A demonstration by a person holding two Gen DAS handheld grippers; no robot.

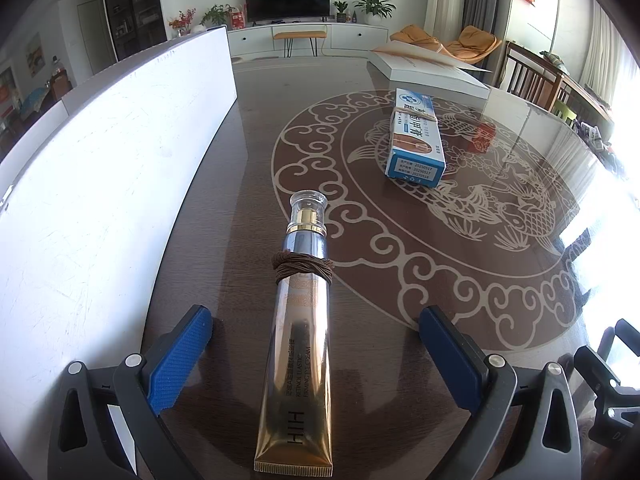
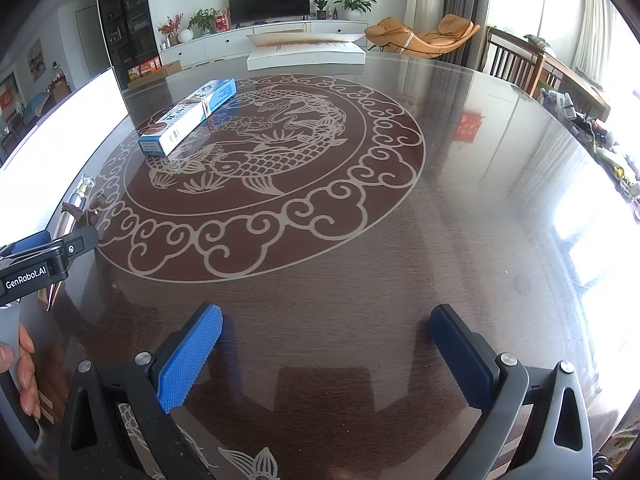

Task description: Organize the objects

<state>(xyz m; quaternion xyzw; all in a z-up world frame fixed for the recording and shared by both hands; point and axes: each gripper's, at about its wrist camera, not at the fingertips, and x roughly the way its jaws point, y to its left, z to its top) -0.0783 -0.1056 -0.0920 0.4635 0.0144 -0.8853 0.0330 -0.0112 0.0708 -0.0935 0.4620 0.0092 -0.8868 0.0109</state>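
Gold and silver along its length, the cream tube (image 1: 298,344) lies flat on the bench (image 1: 400,280) with its crimped end near me and its clear cap pointing far; a brown hair tie (image 1: 302,268) is wound around its upper part. My left claw (image 1: 316,344) is spread wide, one blue pad on each side of the tube, neither touching it. Farther off and to the right, a blue and white box (image 1: 416,136) lies flat on the fish pattern, a rubber band around it. A tall white panel (image 1: 100,168) stands along the left side. At the far edge rests a flat white carton (image 1: 432,72). My right claw (image 2: 326,352) is likewise released, hovering over bare patterned bench with nothing between its pads; from that view I see a hand (image 2: 20,368) at the left edge gripping the other handle
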